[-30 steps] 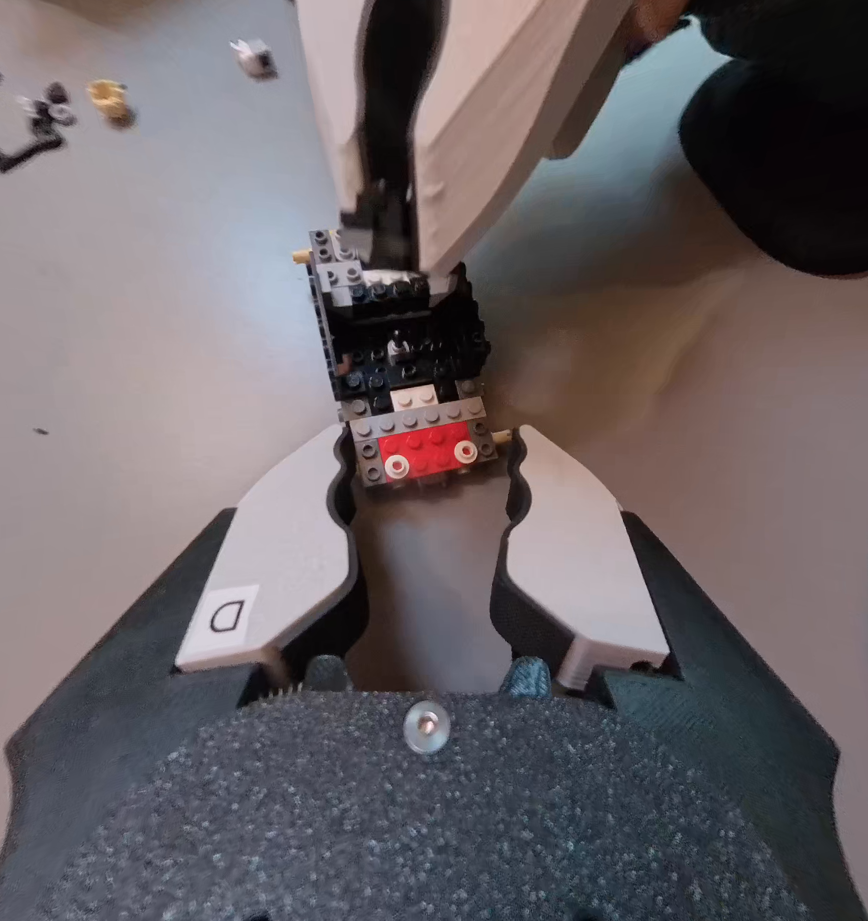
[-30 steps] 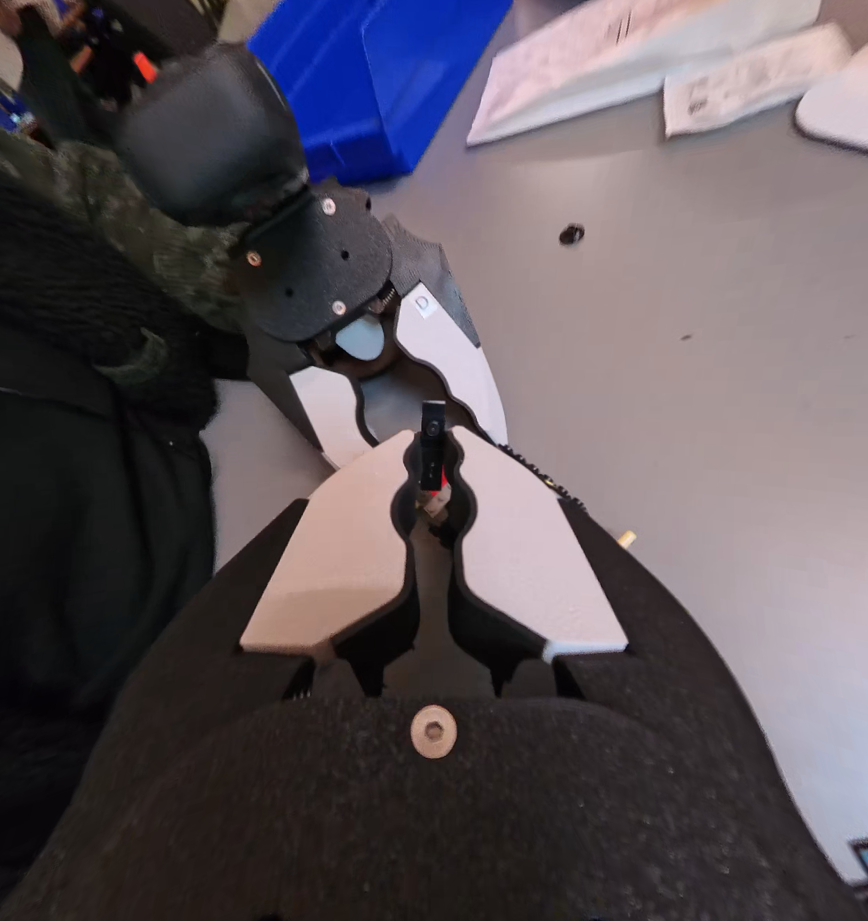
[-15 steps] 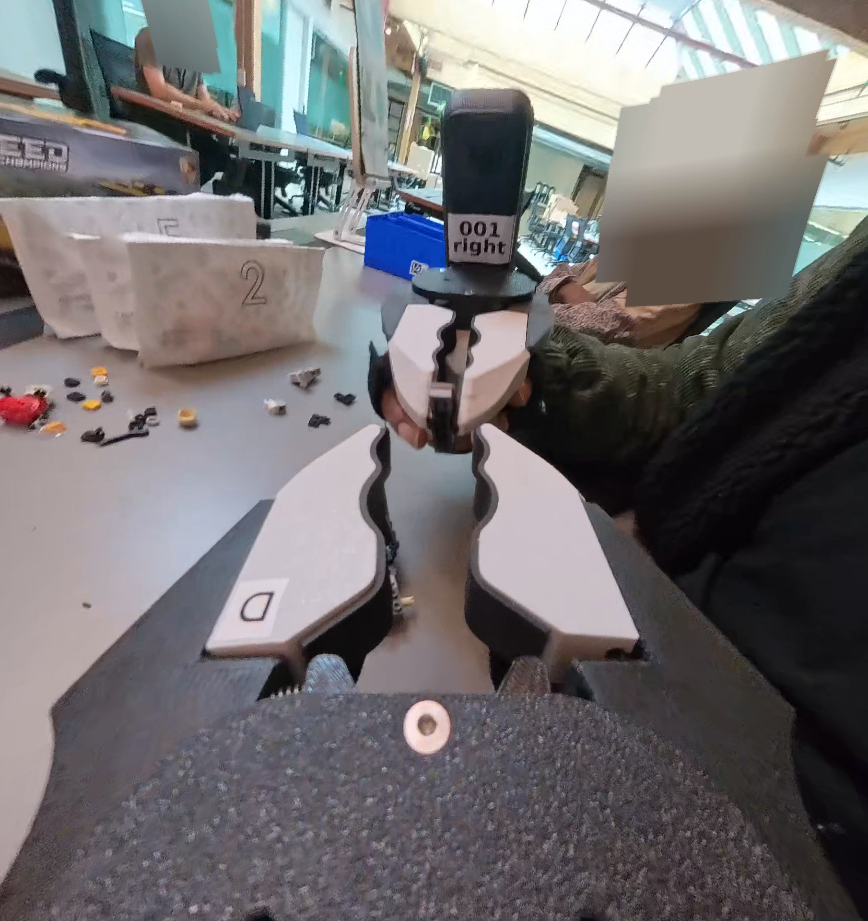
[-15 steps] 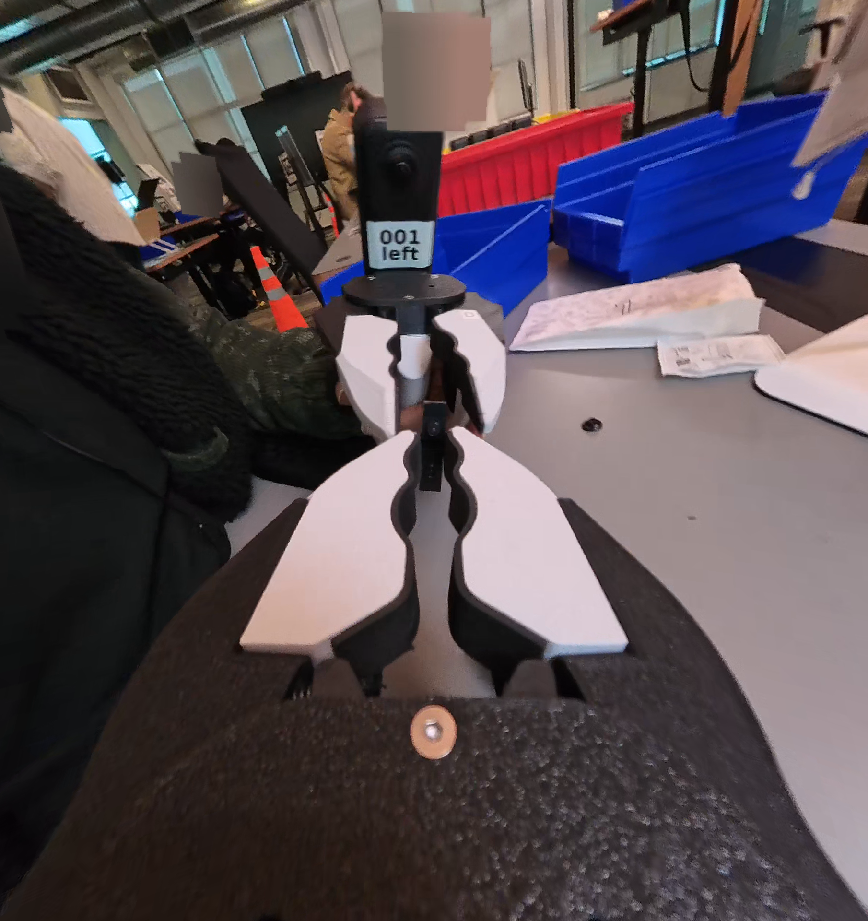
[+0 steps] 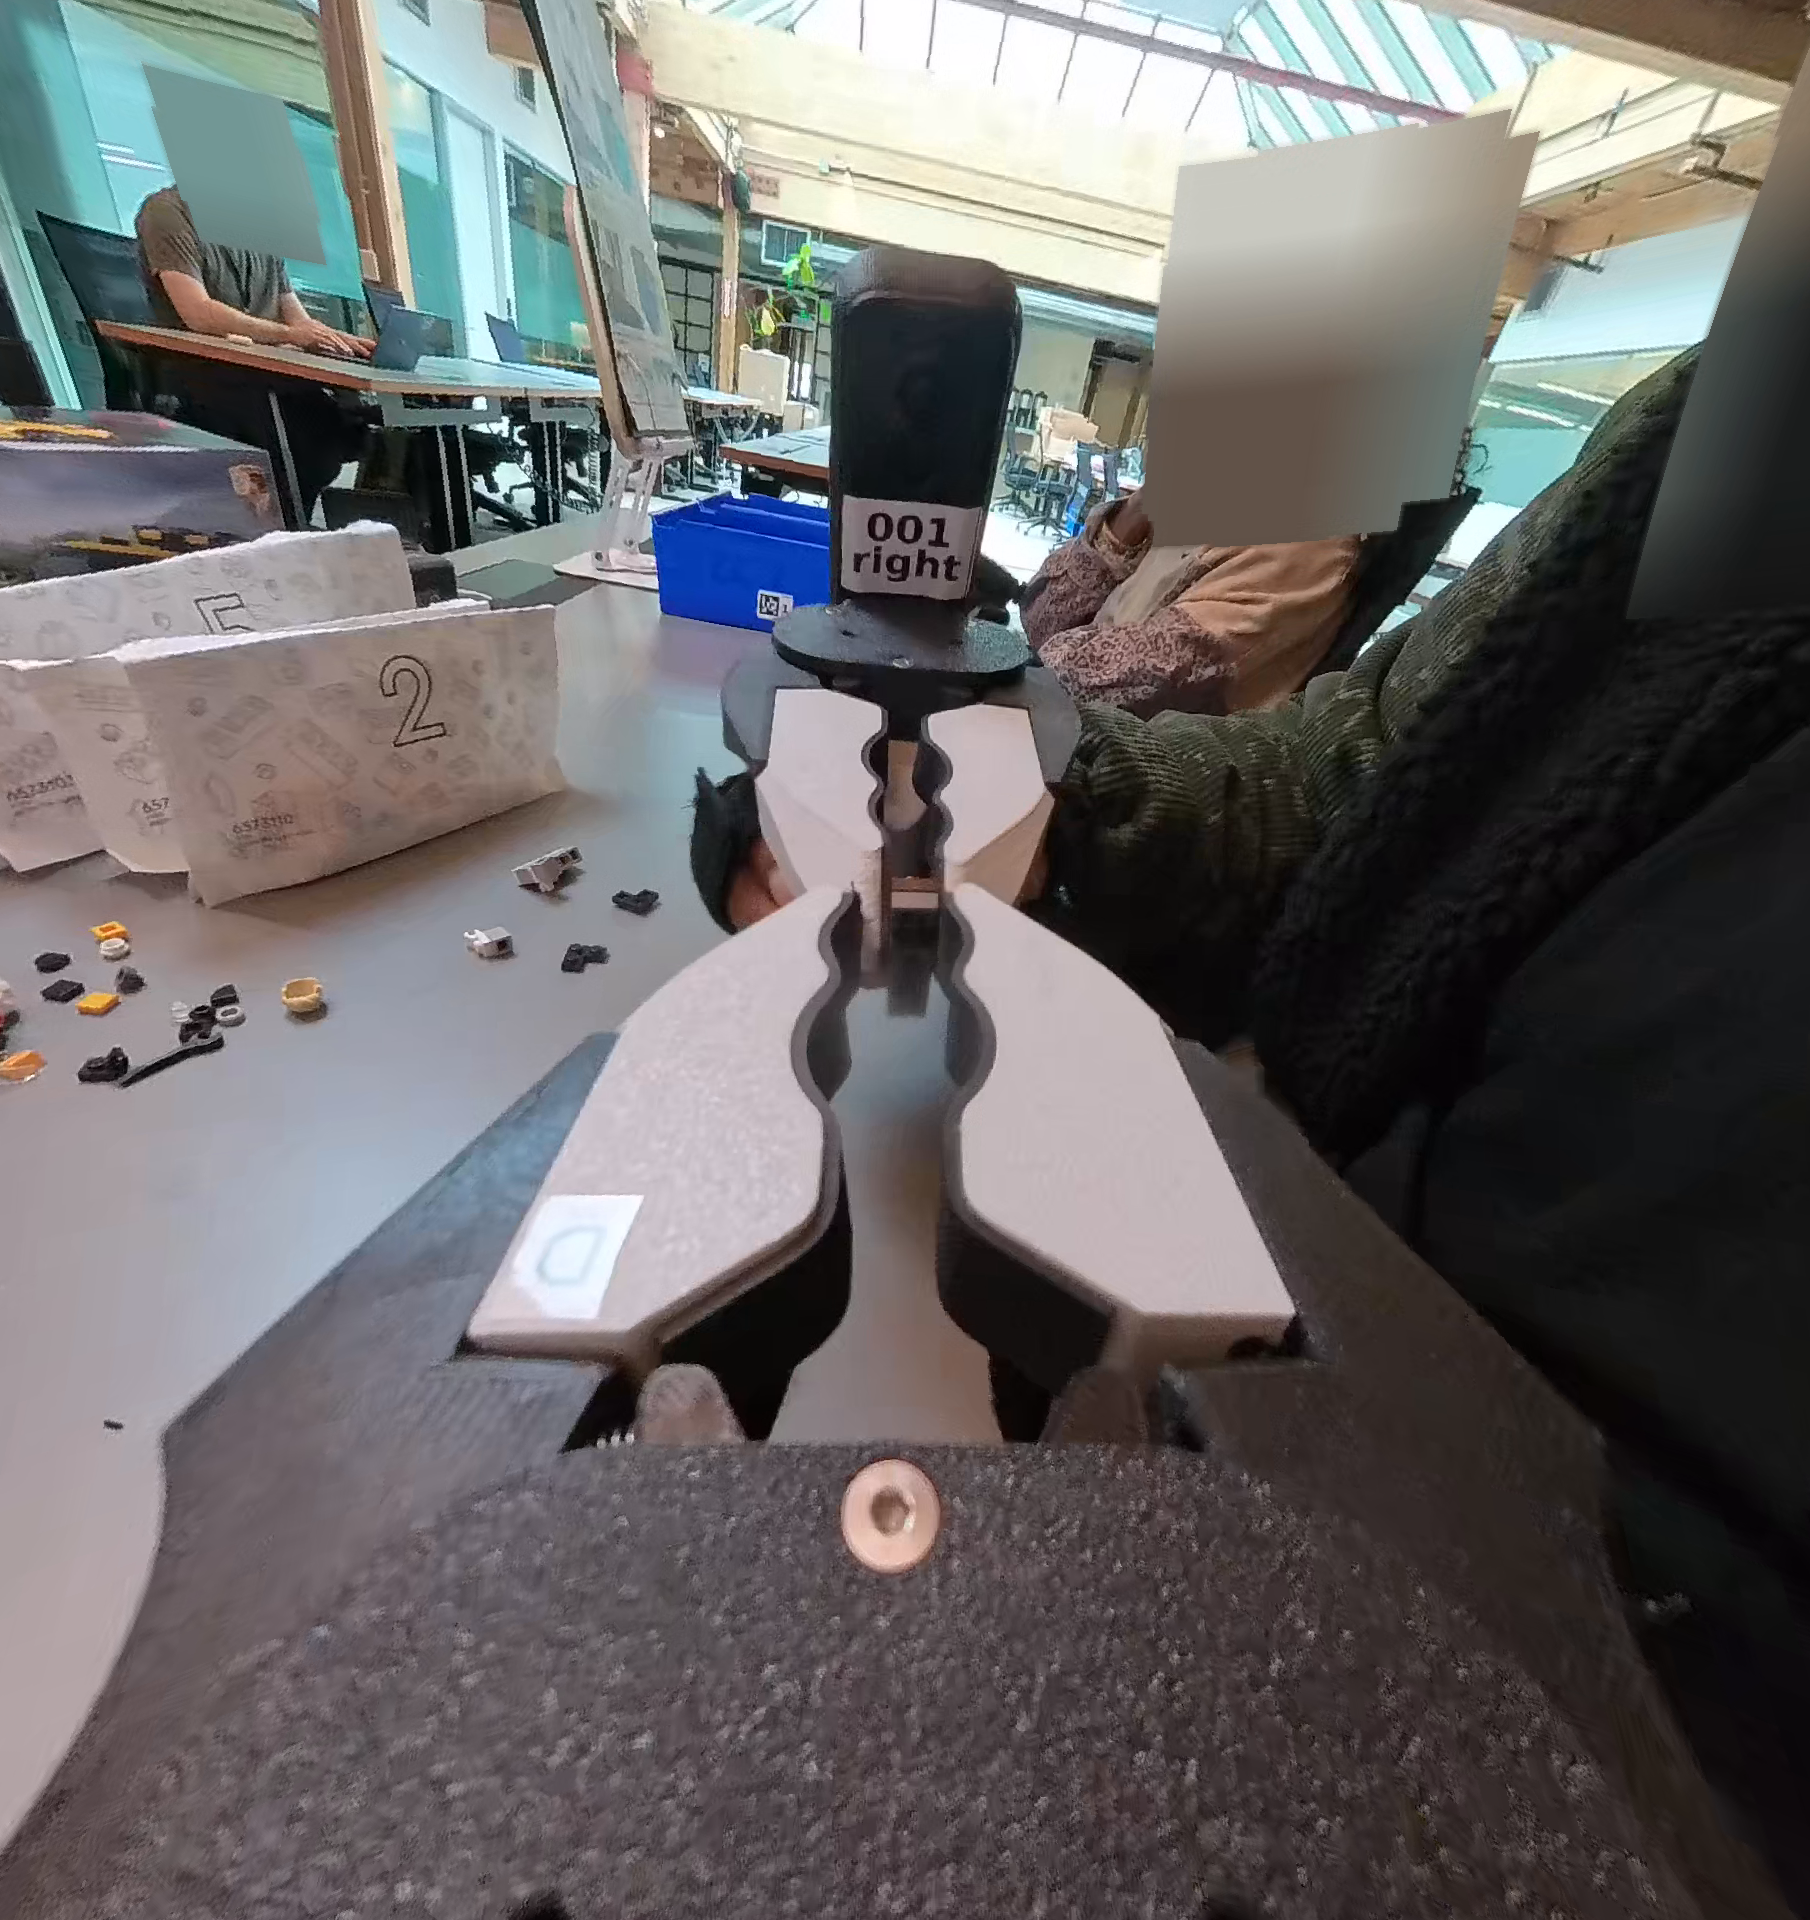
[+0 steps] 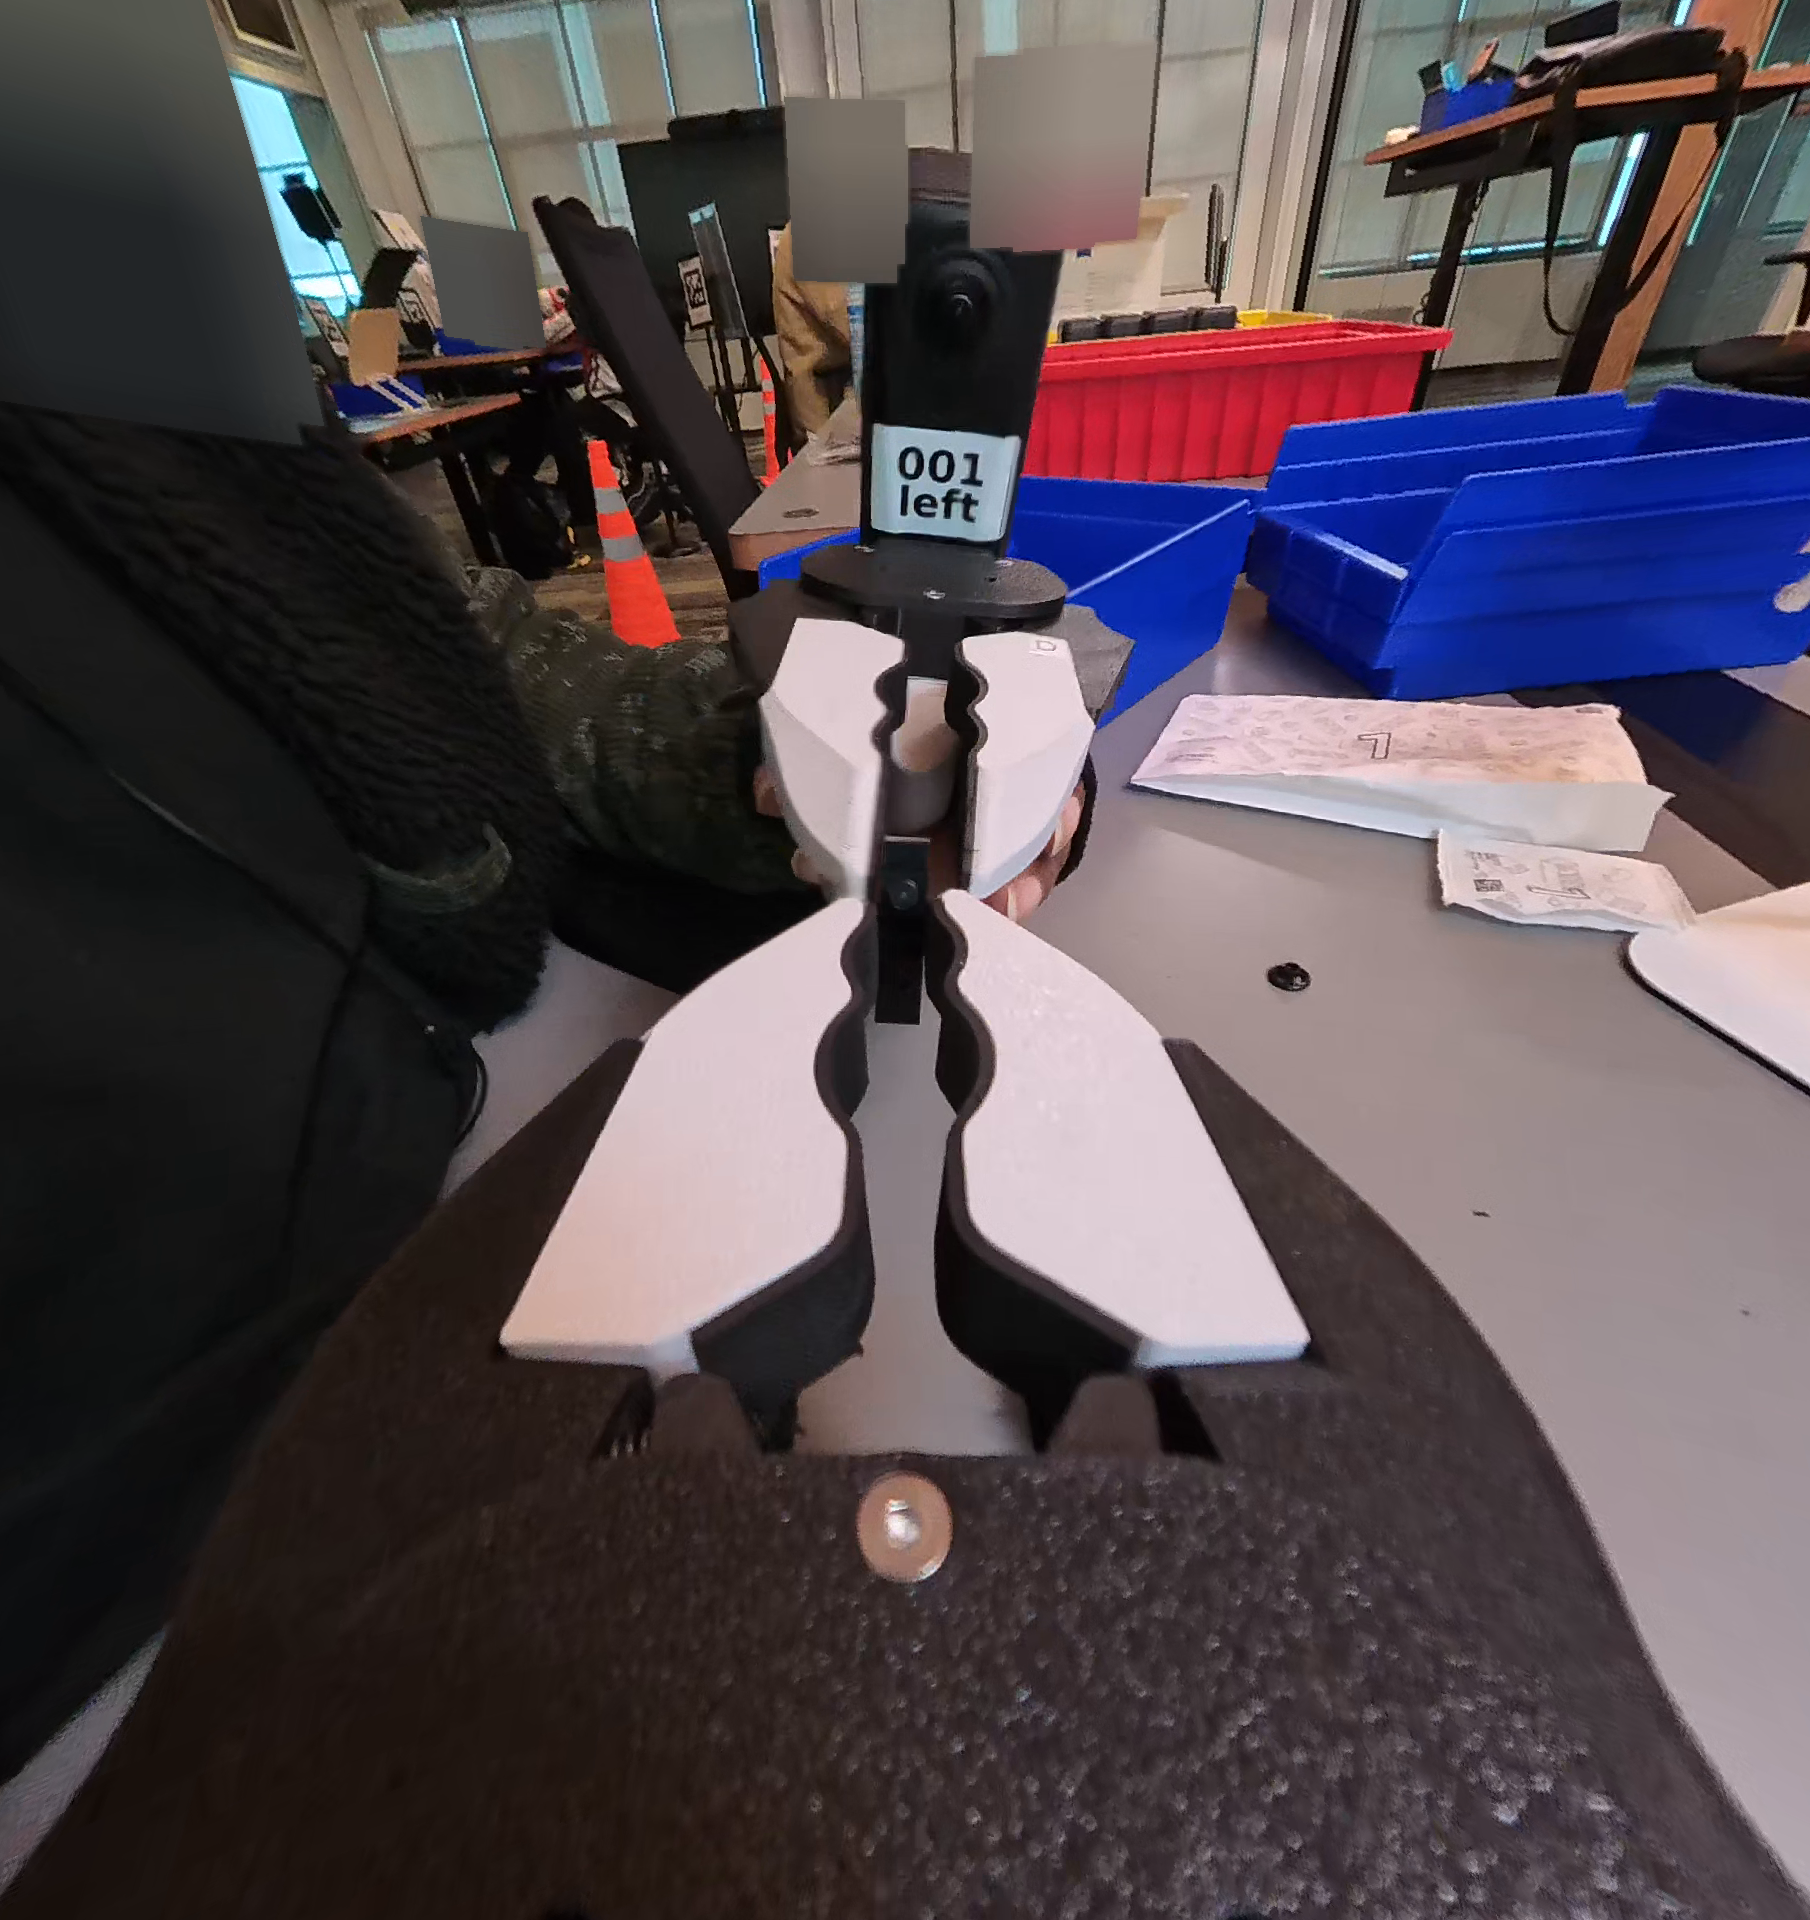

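Your two claws meet tip to tip above the grey worktop (image 6: 1400,1091), each facing the other. Your right claw (image 6: 901,940) is clenched on a thin black brick piece (image 6: 899,966), both pads pressing its sides; the piece stands upright and pokes out past the fingertips, with a round stud on its upper part. Your left claw (image 5: 906,925) has narrowed around the far end of that same piece (image 5: 909,961); whether its pads press on it you cannot tell.

To the right of your right claw the worktop lies open up to a small black part (image 6: 1287,977), paper bags (image 6: 1400,758) and blue bins (image 6: 1555,540). To the left of your left claw, loose small bricks (image 5: 153,1008) lie scattered before more paper bags (image 5: 340,738). The person's dark sleeves (image 5: 1503,831) close in on the opposite sides.
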Demonstrator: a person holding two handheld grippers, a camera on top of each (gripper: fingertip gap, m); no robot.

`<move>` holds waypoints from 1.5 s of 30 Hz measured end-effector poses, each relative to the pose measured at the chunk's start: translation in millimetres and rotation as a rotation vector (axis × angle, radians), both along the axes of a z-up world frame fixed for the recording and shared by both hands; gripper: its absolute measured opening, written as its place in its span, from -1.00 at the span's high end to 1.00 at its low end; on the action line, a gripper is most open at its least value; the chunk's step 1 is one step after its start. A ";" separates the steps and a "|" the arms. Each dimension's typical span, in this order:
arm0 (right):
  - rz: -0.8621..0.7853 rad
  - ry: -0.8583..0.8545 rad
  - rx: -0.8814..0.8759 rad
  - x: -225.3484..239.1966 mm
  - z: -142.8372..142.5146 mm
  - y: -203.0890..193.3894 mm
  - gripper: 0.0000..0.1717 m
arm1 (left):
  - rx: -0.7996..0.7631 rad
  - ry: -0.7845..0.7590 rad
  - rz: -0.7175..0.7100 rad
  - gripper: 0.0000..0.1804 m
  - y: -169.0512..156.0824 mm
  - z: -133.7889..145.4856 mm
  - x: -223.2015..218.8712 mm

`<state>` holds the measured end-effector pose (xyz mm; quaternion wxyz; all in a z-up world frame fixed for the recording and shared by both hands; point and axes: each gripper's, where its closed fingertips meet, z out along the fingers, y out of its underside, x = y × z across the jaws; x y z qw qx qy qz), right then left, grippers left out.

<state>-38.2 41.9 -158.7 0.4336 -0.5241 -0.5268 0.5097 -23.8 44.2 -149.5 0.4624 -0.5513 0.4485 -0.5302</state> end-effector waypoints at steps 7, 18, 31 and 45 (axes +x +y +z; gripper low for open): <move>-0.020 -0.003 0.029 2.2 2.8 2.1 0.87 | 0.060 0.048 0.000 0.91 -2.7 -1.0 -4.2; 0.042 -0.104 0.096 3.3 -6.2 -10.3 0.91 | 0.071 0.146 -0.076 0.91 -14.5 -16.3 -3.5; 0.021 -0.158 0.203 3.3 -6.7 -16.1 0.91 | -0.057 0.071 -0.154 0.91 -20.6 -13.5 -3.9; 0.021 0.006 0.052 2.3 12.9 -12.3 0.92 | 0.006 0.082 -0.109 0.91 -18.5 -11.8 -3.2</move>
